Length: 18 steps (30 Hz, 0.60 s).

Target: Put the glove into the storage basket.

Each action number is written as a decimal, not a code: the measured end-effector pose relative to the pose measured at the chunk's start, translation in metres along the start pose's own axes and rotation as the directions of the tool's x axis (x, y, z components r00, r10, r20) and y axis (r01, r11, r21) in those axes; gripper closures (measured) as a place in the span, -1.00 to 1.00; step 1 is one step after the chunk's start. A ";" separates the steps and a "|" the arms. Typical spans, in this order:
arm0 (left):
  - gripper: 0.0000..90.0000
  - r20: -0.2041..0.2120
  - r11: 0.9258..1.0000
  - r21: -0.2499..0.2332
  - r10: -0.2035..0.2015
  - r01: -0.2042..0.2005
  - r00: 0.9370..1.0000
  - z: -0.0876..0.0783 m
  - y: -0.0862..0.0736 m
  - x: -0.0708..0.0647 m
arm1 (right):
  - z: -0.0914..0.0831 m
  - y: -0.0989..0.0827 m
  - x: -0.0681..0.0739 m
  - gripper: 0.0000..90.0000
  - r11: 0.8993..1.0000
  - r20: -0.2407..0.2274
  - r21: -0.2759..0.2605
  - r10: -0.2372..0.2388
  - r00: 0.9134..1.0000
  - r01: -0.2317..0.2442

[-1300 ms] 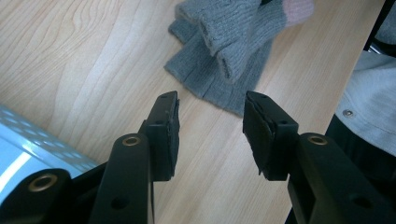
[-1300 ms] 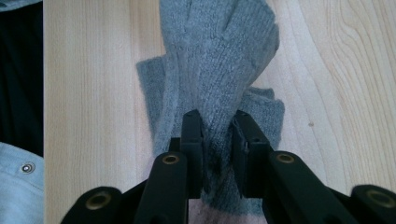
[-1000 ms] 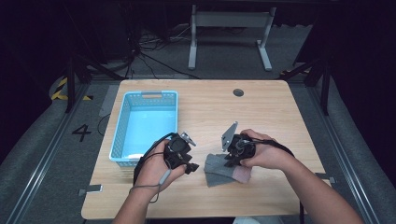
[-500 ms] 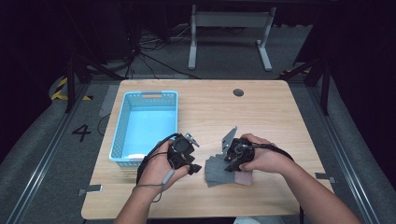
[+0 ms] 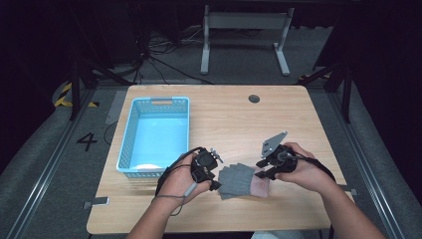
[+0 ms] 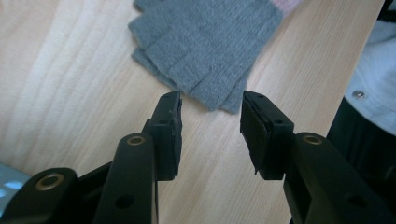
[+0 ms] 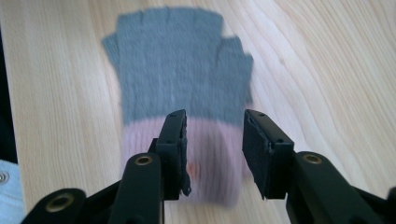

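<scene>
Gripper [image 7: 212, 149] jaws parted above glove's [image 7: 180, 74] pink cuff.

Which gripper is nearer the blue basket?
Left. The left gripper sits just off the blue basket's near right corner; the right gripper is beyond the glove.

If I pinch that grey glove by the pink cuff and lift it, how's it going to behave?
The glove looks like soft knit lying flat on the table, so it will probably droop and fold from the cuff. It seems thin and light, so a push would likely bunch it. The fuzzy weave should grip well and is unlikely to slip.
</scene>
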<state>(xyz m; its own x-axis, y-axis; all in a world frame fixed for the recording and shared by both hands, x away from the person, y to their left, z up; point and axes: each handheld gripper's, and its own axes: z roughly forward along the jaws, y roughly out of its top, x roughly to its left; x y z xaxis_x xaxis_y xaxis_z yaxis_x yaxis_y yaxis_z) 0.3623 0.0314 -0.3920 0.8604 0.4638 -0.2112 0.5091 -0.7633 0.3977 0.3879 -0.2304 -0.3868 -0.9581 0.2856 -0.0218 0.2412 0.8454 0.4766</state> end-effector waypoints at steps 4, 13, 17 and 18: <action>0.32 0.005 1.000 0.021 0.006 -0.006 1.000 0.010 0.000 0.000 | -0.003 -0.023 -0.001 0.37 0.998 0.008 -0.007 0.069 0.998 -0.069; 0.33 0.019 0.999 0.047 0.002 -0.003 1.000 0.016 -0.002 0.000 | -0.002 -0.052 -0.005 0.39 0.989 -0.006 -0.002 0.150 0.989 -0.150; 0.36 0.023 0.999 0.047 0.008 -0.009 1.000 0.018 -0.002 0.000 | -0.002 -0.061 -0.009 0.41 0.985 -0.029 0.004 0.171 0.985 -0.171; 0.38 0.034 0.999 0.046 0.010 -0.012 0.999 0.019 -0.002 0.000 | -0.001 -0.061 -0.009 0.42 0.984 -0.031 0.007 0.175 0.984 -0.175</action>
<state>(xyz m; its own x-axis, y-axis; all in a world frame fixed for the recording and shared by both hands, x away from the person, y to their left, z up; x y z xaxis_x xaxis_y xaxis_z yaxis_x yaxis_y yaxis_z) 0.3619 0.0248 -0.4098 0.8657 0.4406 -0.2374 0.4997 -0.7884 0.3588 0.3812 -0.2853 -0.4152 -0.9052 0.4156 0.0890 0.4065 0.7854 0.4668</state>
